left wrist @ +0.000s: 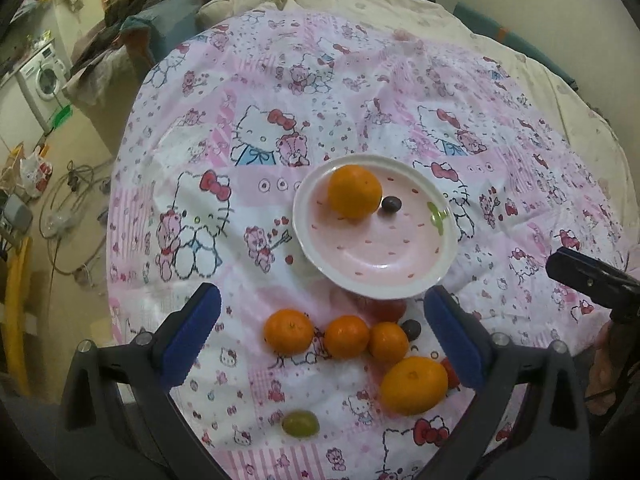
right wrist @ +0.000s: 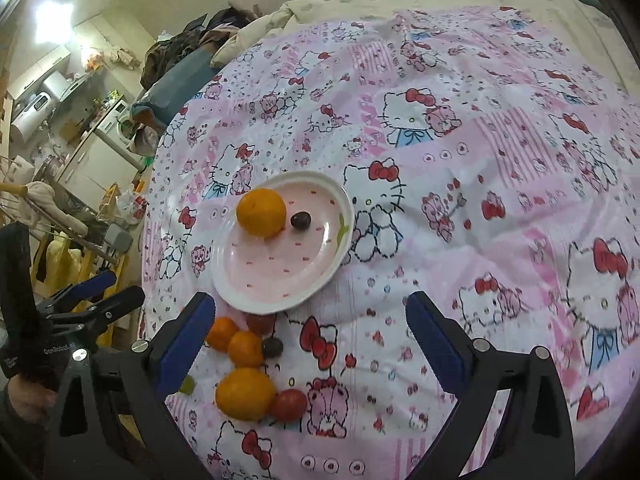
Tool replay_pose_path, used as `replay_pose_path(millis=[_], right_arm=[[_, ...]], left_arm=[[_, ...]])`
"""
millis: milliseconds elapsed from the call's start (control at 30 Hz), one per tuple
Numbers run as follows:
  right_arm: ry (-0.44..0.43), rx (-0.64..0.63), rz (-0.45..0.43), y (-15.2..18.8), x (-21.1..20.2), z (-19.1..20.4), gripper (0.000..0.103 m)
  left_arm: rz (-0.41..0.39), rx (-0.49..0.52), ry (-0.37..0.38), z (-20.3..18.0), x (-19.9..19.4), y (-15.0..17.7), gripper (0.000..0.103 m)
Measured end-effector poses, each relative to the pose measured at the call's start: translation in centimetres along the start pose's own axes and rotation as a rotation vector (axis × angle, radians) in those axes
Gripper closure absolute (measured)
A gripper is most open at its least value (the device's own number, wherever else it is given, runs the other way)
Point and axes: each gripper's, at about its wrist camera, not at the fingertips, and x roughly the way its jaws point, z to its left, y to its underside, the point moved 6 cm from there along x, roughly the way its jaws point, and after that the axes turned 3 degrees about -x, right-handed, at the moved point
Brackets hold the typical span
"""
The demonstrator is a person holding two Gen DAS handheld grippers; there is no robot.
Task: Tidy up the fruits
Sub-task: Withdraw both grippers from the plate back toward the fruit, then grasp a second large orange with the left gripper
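A pink plate (left wrist: 372, 256) (right wrist: 280, 272) lies on the Hello Kitty cloth and holds one orange (left wrist: 354, 191) (right wrist: 261, 212) and a dark grape (left wrist: 391, 204) (right wrist: 300, 220). In front of it lie three small oranges (left wrist: 346, 336), a big orange (left wrist: 414, 385) (right wrist: 245, 393), a dark grape (left wrist: 411, 329) (right wrist: 273, 347), a green grape (left wrist: 301, 423), a red tomato (right wrist: 289, 404) and another red fruit (left wrist: 386, 308). My left gripper (left wrist: 320, 336) is open above the small oranges. My right gripper (right wrist: 310, 344) is open, right of the loose fruit.
The cloth (left wrist: 280, 100) covers a round table beside a bed with a cream quilt (left wrist: 360, 4). Left of the table are cables on the floor (left wrist: 68, 208), a washing machine (left wrist: 44, 76) and piled clothes (left wrist: 140, 8).
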Motion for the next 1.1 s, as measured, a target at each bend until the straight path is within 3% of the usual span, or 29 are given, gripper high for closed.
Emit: replay_pose_path(millis=[167,367,467,600,800,1000,1100], right_arm=[[0.005,0.047,-0.008,1.5,-0.6,-0.2,0.005],[0.064,0.043,0.004,2.0,0.1,-0.4,0.005],[0.078,0.049,-0.015,1.9,-0.1,-0.6,0.005],[0.084,0.067,-0.011,1.8,0.0,-1.0,0.005],[0.093,0.106,0.005,1.9,0.4,-1.8,0.005],[0.105,0.144,-0.010,1.9,-0.2,-2.8,0.005],[0.107,0.164,-0.015,2.0,-0.5,-3.3,0.005]], left_arm=[[0.021,-0.040,0.003,0.7,0.2,1.4,0.003],[0.039,-0.111,-0.050,2.5,1.0,2.0,0.003],[0.092,-0.138,-0.047,3.1,2.0,2.9,0.003],[0.183,-0.099,-0.006,1.9,3.5,4.7,0.006],[0.328,0.056,0.129,-4.5,5.1,8.9,0.010],[0.385,0.130,0.148,-7.6,6.8,10.0,0.011],[0.407,0.118,0.155,-7.6,7.7,10.0,0.020]])
